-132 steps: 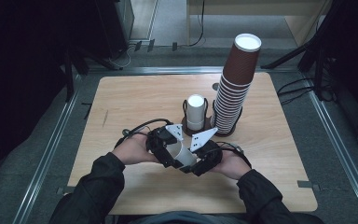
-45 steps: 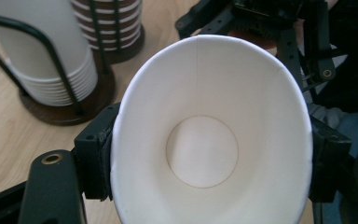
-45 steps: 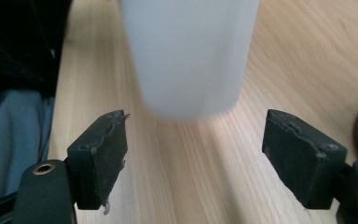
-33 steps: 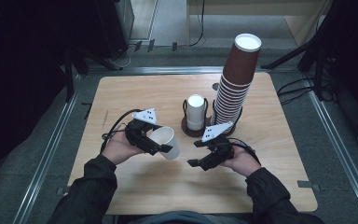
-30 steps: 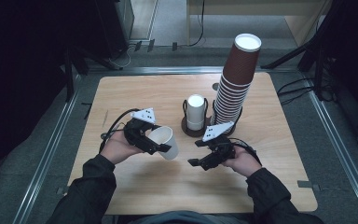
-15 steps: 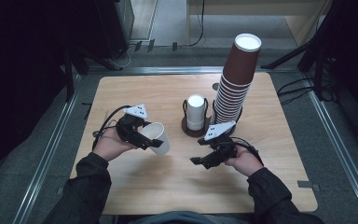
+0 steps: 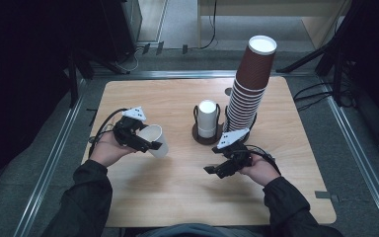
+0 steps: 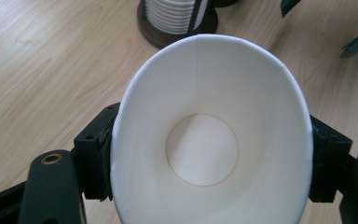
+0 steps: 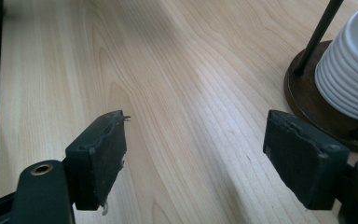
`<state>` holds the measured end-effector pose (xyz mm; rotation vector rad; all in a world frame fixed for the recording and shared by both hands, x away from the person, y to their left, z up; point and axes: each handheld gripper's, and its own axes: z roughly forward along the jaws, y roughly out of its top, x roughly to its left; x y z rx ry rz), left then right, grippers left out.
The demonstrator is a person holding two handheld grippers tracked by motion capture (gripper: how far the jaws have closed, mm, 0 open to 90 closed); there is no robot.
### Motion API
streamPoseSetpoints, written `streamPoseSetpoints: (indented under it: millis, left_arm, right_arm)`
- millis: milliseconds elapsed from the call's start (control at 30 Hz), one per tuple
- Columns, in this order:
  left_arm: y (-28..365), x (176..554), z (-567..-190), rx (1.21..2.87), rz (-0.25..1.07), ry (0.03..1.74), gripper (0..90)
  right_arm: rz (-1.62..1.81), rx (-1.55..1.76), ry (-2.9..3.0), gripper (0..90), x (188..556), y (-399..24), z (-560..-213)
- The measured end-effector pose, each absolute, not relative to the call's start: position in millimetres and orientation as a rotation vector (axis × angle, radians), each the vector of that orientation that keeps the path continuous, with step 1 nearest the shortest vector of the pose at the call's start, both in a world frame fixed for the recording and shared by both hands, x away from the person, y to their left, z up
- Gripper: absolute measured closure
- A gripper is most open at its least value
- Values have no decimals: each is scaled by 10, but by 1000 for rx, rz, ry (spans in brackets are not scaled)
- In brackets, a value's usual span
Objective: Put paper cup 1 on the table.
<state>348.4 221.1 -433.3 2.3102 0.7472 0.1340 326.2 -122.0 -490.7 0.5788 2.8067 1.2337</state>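
My left gripper (image 7: 147,143) is shut on a white paper cup (image 7: 158,140), held over the left half of the table. In the left gripper view the cup (image 8: 214,135) is squeezed oval between the two black pads, its open mouth facing the camera. My right gripper (image 7: 213,170) stands open at the right of centre with nothing between its jaws; its view shows the two pads (image 9: 100,154) wide apart over bare wood. A stack of white cups (image 7: 208,118) sits in a dark round holder (image 7: 199,136) mid-table.
A tall stack of brown paper cups (image 7: 249,89) stands just right of the holder, near my right hand. The holder's base (image 9: 303,88) and white cups (image 9: 349,70) lie close to the right pad. The wooden tabletop (image 7: 177,197) ends in metal rails.
My left hand has carried the white cup further left and slightly away from me. The right hand has stayed where it was, jaws still apart.
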Motion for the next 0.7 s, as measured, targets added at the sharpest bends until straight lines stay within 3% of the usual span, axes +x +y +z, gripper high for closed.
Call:
streamPoseSetpoints:
  millis: [700]
  left_arm:
    - [2686,3746,-4468,2259,216,942,226]
  right_arm:
    - [1271,542,2804,217,3239,-1229,-4892]
